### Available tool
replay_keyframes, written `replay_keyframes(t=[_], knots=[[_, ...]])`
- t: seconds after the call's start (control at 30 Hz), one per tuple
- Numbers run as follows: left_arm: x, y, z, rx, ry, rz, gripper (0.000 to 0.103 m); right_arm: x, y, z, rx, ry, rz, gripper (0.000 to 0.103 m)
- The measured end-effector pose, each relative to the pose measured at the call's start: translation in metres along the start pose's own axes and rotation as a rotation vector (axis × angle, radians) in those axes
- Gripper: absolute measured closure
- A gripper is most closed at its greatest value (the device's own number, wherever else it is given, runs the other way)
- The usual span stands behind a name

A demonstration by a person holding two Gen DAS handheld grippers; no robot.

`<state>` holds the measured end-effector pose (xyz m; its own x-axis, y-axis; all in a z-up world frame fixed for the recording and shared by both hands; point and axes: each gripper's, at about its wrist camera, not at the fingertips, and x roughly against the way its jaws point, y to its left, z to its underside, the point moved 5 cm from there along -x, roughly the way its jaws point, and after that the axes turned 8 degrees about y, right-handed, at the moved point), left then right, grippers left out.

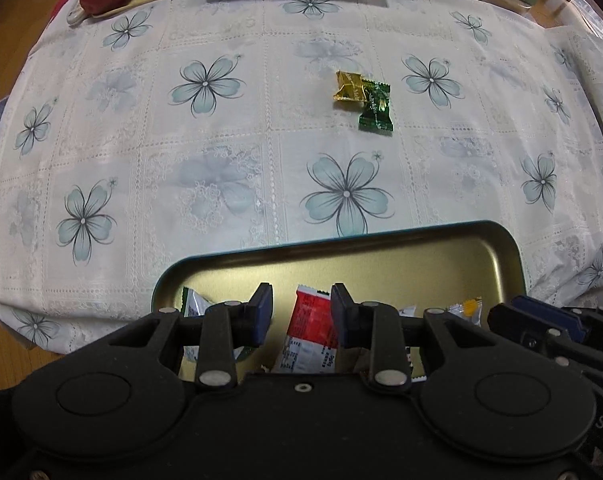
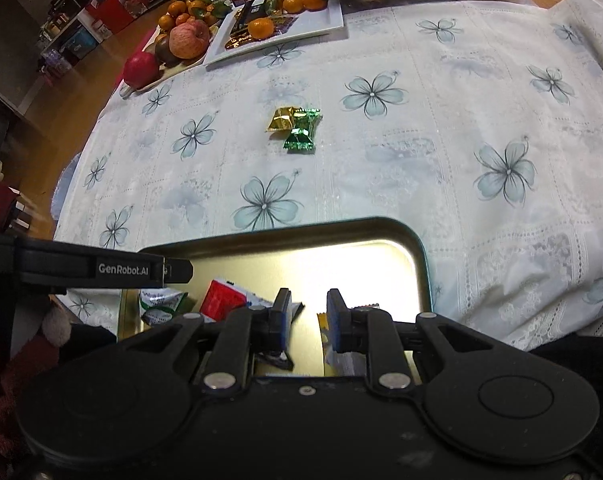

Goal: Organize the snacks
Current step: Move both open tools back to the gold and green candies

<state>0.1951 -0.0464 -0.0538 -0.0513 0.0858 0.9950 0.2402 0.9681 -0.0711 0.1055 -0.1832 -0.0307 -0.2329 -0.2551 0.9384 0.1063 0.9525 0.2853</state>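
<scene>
Both hand-held grippers hover empty over the tin tray (image 1: 501, 248) at the worktop's near edge: the left hand-held gripper (image 1: 301, 312) spread, the right hand-held gripper (image 2: 308, 316) nearly pressed together. Several snacks already lie inside; the gold candy (image 1: 348, 86) and green candy (image 1: 376, 108) remain mid-worktop.

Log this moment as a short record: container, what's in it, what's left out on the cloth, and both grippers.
container: open metal tin, near edge of the floral tablecloth
in tin: several wrapped snacks, including a red packet
left on cloth: gold candy touching green candy, beyond the tin
left gripper: jaws apart, empty, over tin
right gripper: near its narrowest, nothing held, over tin
</scene>
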Motion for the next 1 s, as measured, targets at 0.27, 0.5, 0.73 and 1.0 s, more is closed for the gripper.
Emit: replay_keyframes(t=[0.27,0.5,0.73,1.0], knots=[[-0.005,0.012,-0.038,-0.01,-0.016,-0.016,0.063,-0.023,0.003,-0.068,0.002,0.028,0.031,0.081],[-0.008,0.024,-0.075,0.002,-0.029,-0.025,0.063,-0.05,0.002,-0.122,-0.061,0.064,0.015,0.081],[-0.016,0.032,-0.108,0.015,-0.024,-0.032,0.063,-0.071,0.005,-0.163,-0.086,0.065,0.022,0.081],[-0.029,0.041,-0.123,0.063,0.021,0.015,0.063,-0.102,0.003,-0.187,-0.124,0.078,0.027,0.08]])
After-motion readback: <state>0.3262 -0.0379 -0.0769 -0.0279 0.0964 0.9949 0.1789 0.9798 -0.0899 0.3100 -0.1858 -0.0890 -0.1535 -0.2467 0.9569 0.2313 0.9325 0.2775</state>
